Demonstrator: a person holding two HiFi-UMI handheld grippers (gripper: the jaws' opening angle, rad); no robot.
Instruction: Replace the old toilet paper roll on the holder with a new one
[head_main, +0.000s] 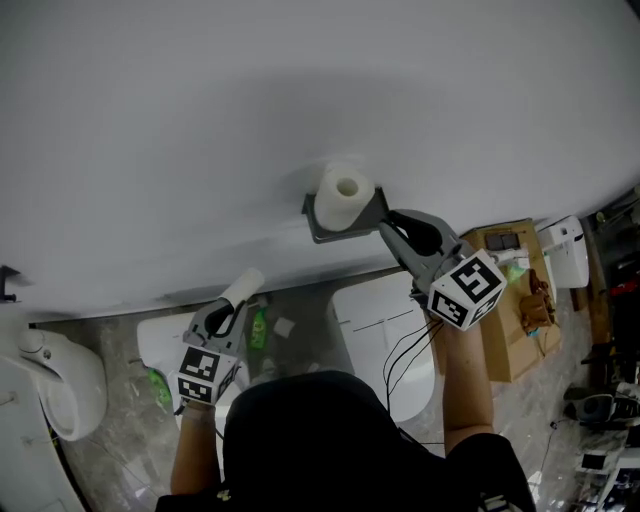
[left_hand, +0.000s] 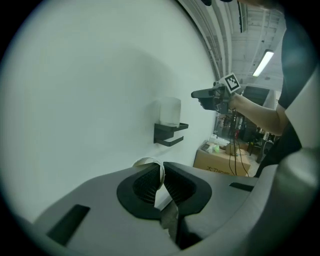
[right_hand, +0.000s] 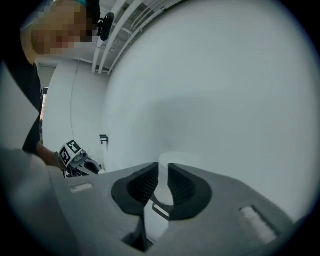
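A full white toilet paper roll (head_main: 345, 196) stands on end, hole upward, on the dark grey wall holder (head_main: 330, 230). My right gripper (head_main: 386, 222) is at the holder's right end, just beside the roll. In the right gripper view its jaws (right_hand: 163, 176) stand a narrow gap apart with nothing pressed between them, and the roll (right_hand: 175, 159) shows just past the tips. My left gripper (head_main: 230, 308) is lower left, shut on the thin wall of a white empty tube (head_main: 244, 286). The tube's rim (left_hand: 144, 162) shows at the left gripper's (left_hand: 161, 180) tips, and the holder (left_hand: 169, 134) is ahead.
A white toilet (head_main: 55, 380) sits at lower left. White bins (head_main: 380, 330) and a green bottle (head_main: 258, 328) are on the floor under the holder. A cardboard box (head_main: 515, 310) with cables stands to the right. A small wall hook (right_hand: 103, 139) is far along the wall.
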